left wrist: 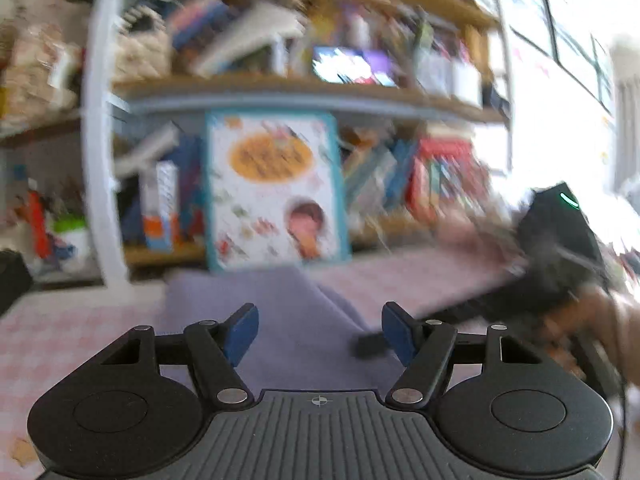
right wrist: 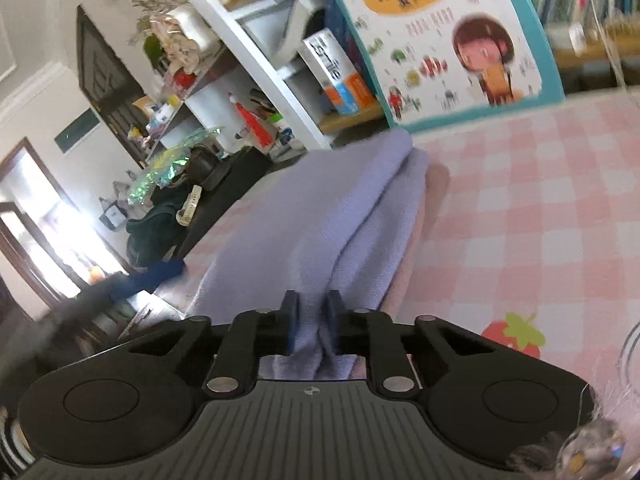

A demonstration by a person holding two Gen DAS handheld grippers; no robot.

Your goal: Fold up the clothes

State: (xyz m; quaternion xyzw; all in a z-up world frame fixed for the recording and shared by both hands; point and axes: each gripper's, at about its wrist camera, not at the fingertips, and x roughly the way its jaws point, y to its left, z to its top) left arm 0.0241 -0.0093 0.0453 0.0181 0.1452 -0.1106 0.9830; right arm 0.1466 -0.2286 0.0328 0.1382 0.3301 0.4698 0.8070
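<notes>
A lavender cloth lies in long folds on the pink checked tablecloth, reaching back toward the bookshelf. My right gripper is shut on the cloth's near edge, and a pinch of fabric bunches between its blue pads. In the left wrist view the same cloth spreads out below my left gripper, whose jaws stand wide open above it with nothing between the pads. The other gripper, held by a hand, shows blurred at the right of that view.
A bookshelf with a large teal-framed picture book stands right behind the table. A pink garment lies under the lavender cloth. A clear glass object sits at the near right. Cluttered shelves and a dark doorway are at the left.
</notes>
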